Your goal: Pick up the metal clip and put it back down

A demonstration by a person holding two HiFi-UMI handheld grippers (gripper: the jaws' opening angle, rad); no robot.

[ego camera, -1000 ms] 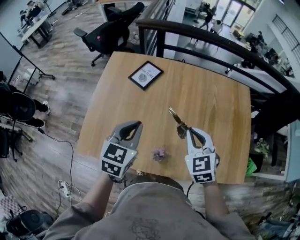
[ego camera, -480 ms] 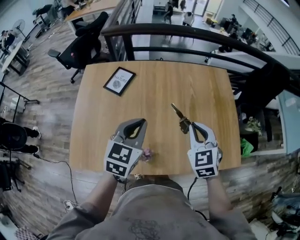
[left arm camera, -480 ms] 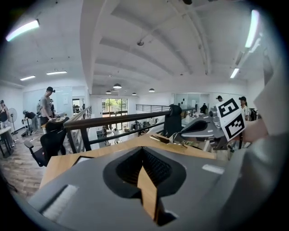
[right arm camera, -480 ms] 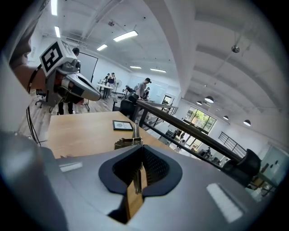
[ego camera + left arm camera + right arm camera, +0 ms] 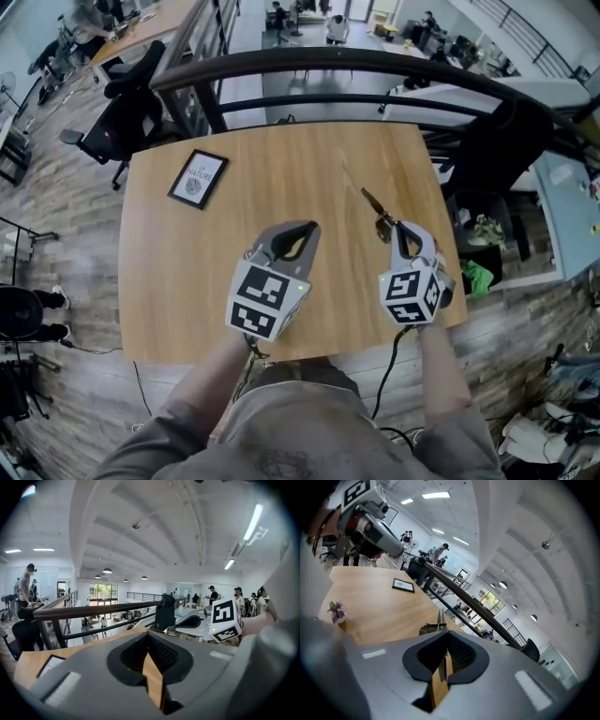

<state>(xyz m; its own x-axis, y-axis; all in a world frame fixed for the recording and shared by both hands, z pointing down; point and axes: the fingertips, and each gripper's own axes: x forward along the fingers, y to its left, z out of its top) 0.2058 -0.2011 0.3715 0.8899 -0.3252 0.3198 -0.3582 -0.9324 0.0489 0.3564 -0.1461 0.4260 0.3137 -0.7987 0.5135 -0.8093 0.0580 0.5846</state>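
The metal clip (image 5: 378, 211) is a slim brass-and-steel piece that sticks out up-left from my right gripper (image 5: 395, 227), which is shut on it above the wooden table (image 5: 281, 155). In the right gripper view the clip (image 5: 439, 621) pokes out past the closed jaws of my right gripper (image 5: 444, 640), with the tabletop below it. My left gripper (image 5: 306, 228) hovers to the left over the table's near half, shut with nothing in it. The left gripper view shows my left gripper (image 5: 147, 637) with its jaws together and the right gripper's marker cube (image 5: 225, 619) off to the right.
A small framed picture (image 5: 198, 179) lies at the table's far left. A tiny purple flower (image 5: 336, 611) sits near the table's front edge, hidden in the head view by my left gripper. A dark railing (image 5: 356, 64) runs behind the table, with an office chair (image 5: 127, 122) beyond it.
Both grippers have come up closer to the head camera, and the view has swung left. My left gripper now covers the purple flower. The clip stays in my right gripper.
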